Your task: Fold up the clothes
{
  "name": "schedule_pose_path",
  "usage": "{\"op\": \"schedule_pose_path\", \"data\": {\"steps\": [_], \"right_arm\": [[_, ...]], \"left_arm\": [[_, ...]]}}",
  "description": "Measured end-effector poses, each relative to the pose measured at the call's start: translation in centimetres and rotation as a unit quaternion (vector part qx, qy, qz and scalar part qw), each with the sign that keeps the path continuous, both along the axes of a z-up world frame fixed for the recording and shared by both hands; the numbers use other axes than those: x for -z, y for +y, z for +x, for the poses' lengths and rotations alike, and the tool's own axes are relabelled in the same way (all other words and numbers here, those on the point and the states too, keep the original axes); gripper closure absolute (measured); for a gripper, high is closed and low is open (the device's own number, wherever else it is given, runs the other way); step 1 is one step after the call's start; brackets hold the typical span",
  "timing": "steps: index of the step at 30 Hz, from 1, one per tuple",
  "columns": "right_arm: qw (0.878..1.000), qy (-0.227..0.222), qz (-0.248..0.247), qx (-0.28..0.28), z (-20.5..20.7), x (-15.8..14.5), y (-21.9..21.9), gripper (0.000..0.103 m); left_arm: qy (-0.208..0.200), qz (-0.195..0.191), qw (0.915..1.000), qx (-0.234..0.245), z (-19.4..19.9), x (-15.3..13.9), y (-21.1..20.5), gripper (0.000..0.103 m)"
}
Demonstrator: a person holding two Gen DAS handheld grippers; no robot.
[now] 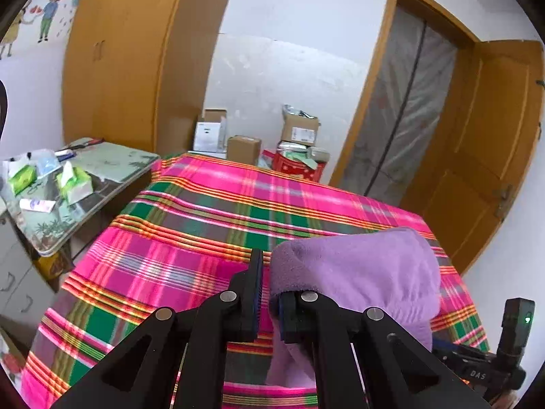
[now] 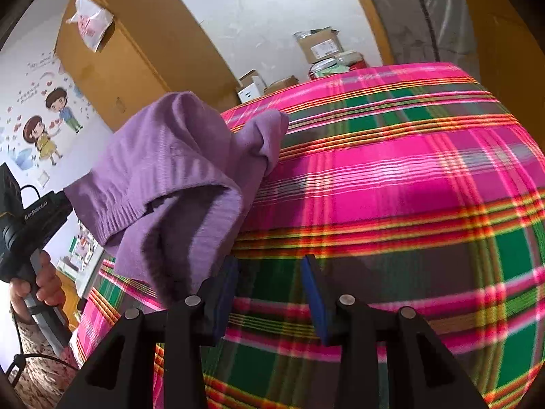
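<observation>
Purple fleece garment [image 2: 163,177] hangs bunched above the plaid sheet [image 2: 391,177], its ribbed hem toward the left gripper [image 1: 269,293] and its long axis sloping from there down to the sheet, a knotted-looking end [image 2: 269,136] pointing toward the far wall. In the left wrist view the soft, napped cloth drapes over that gripper's right finger [image 1: 293,317]; the two pads stand slightly apart and whether they pinch the cloth cannot be told. The right gripper [image 2: 269,293] is open and empty over the sheet, its blue pads well apart, the garment just beside its left finger. A hand [image 2: 37,283] grips the left handle. Beside the bed stands a table [image 1: 112,163] with tissue packs [image 1: 73,184]; boxes [image 1: 299,129] sit beyond it near a wooden door [image 1: 477,156]
</observation>
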State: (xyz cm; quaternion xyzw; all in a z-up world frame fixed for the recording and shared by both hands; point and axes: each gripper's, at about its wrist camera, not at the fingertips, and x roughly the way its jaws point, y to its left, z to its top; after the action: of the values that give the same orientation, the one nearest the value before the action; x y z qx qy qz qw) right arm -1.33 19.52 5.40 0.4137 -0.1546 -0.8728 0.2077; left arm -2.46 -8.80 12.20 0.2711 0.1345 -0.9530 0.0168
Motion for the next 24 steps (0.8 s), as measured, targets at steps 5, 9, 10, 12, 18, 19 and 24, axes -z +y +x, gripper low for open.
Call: {"op": "schedule_pose_path", "data": {"steps": [5,9,10,12,18,19,24], "right_arm": [[1.000,-0.009,-0.009,-0.007,-1.1,0.4,-1.0,0.064],[1.000,-0.012,-0.016,-0.023,-2.0,0.5,-2.1,0.064],[0.999,-0.013,-0.019,-0.030,-2.4,0.5,-2.6,0.064],[0.999,-0.014,-0.025,-0.044,-2.9,0.4,-3.6,0.064],[0.996,-0.009,-0.049,-0.072,-4.0,-0.1,-5.9,0.056],[0.996,-0.013,-0.049,-0.072,-4.3,-0.1,-6.2,0.055],[0.995,-0.033,-0.060,-0.071,-6.2,0.8,-8.0,0.053]], "left_arm": [[-0.005,0.029,0.9993,-0.023,0.1,0.7,-2.2,0.095],[-0.016,0.062,0.9972,-0.039,0.1,2.1,-4.3,0.095],[-0.021,0.071,0.9964,-0.041,0.1,2.4,-4.8,0.095],[-0.031,0.092,0.9943,-0.044,0.0,3.2,-5.8,0.095],[-0.040,0.100,0.9924,-0.060,0.3,4.4,-7.2,0.095],[-0.041,0.100,0.9922,-0.062,0.3,4.5,-7.3,0.095],[-0.045,0.103,0.9912,-0.069,0.6,5.1,-8.1,0.095]]}}
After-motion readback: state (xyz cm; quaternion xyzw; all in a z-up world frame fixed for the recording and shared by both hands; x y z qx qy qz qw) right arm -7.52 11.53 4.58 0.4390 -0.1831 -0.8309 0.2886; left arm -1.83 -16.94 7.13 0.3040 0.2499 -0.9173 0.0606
